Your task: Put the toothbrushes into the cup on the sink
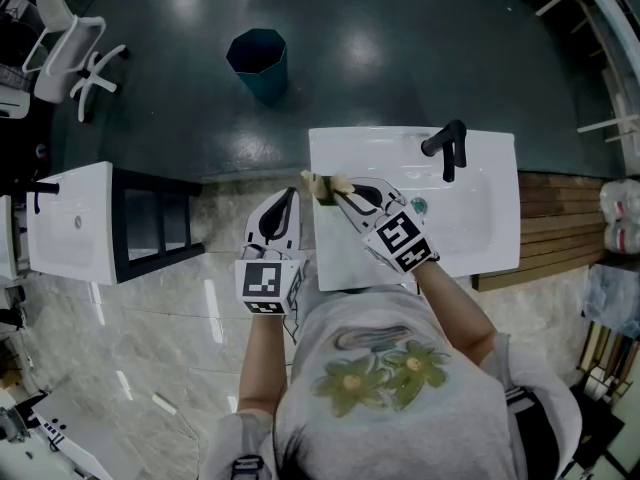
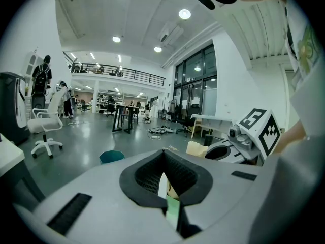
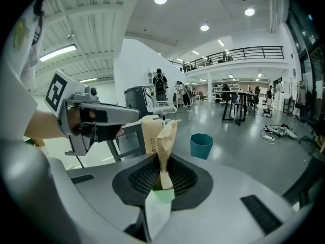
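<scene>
Right gripper view: a wrapped toothbrush in crumpled tan paper is gripped low down between the jaws of the right gripper, which are drawn narrow onto it. The packet stands nearly upright, and its loose top is raised above the jaw tips. Just behind it and slightly to the left, a tan paper cup with a line of print is seen; whether packet and cup touch cannot be told.

From the head view, the packet and the cup are placed at the far left corner of the white sink, with the right gripper reaching in over the flat left part of the sink. A black faucet is mounted at the back of the basin.

The left gripper is held just left of the sink's edge, beside the cup. In the left gripper view its jaws are seen brought together, and nothing is made out between them.

Farther off, a teal bin is set on the dark floor beyond the sink. A second white sink is seen at the left, and a white office chair near the top left corner.
</scene>
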Tool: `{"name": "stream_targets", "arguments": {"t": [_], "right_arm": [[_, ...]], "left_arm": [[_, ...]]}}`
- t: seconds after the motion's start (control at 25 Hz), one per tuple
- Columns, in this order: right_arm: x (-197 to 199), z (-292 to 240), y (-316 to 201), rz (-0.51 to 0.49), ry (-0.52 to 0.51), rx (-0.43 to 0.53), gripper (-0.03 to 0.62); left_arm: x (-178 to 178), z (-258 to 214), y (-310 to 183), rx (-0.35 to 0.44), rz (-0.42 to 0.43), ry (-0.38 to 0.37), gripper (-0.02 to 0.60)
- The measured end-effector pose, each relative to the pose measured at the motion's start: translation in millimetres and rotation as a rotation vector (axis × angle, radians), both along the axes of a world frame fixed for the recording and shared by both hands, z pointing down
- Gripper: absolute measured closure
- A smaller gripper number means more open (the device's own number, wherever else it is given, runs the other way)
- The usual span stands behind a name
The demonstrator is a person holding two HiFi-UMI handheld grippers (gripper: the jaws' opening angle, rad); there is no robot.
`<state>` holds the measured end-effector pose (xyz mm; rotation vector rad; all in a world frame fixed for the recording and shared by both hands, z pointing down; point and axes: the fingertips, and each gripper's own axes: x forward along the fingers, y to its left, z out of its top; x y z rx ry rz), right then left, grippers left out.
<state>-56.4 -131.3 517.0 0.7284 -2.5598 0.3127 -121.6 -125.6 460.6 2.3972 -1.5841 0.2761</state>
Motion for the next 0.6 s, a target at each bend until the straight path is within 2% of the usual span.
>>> {"name": "stream_targets", "arguments": {"t": [0.48,0.6], "right_arm": [[0.0,12.7,3.6,-0.010,0.027,-0.041,0.525],[0.9,13.2,3.9,-0.005,0.031,-0.042,0.504]], "left_arm": [[1.0,1.3,0.3,-0.003,0.002,0.002,0.563],[1.3,0.5,0.7,-0.002,0.001,0.003,0.563]]}}
